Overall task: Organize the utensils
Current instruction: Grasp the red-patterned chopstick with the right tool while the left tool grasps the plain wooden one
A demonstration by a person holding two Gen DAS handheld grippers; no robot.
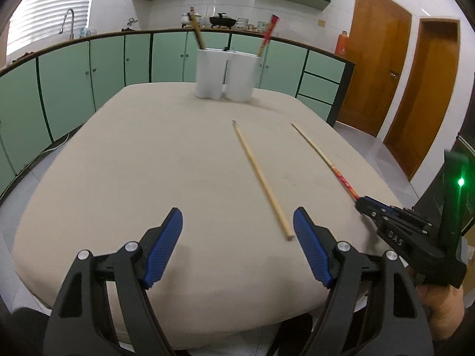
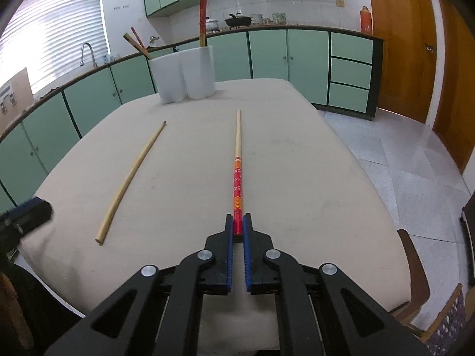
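Note:
Two chopsticks lie on the beige table (image 1: 133, 163). The plain wooden chopstick (image 1: 261, 178) (image 2: 130, 178) rests loose, its near end just left of my left gripper's right finger. My left gripper (image 1: 237, 222) is open above the table's near edge with nothing between its blue pads. My right gripper (image 2: 237, 225) (image 1: 363, 203) is shut on the red patterned end of the red-and-wood chopstick (image 2: 238, 163) (image 1: 320, 154), which points toward the white twin-cup holder (image 1: 225, 74) (image 2: 185, 74) at the far edge. Chopsticks stand in both of its cups.
Green kitchen cabinets (image 1: 89, 68) and a counter with a sink and pots run behind the table. Wooden doors (image 1: 377, 74) stand on the right. A chair (image 2: 415, 267) sits by the table's right side. A hand (image 1: 442, 311) holds the right gripper.

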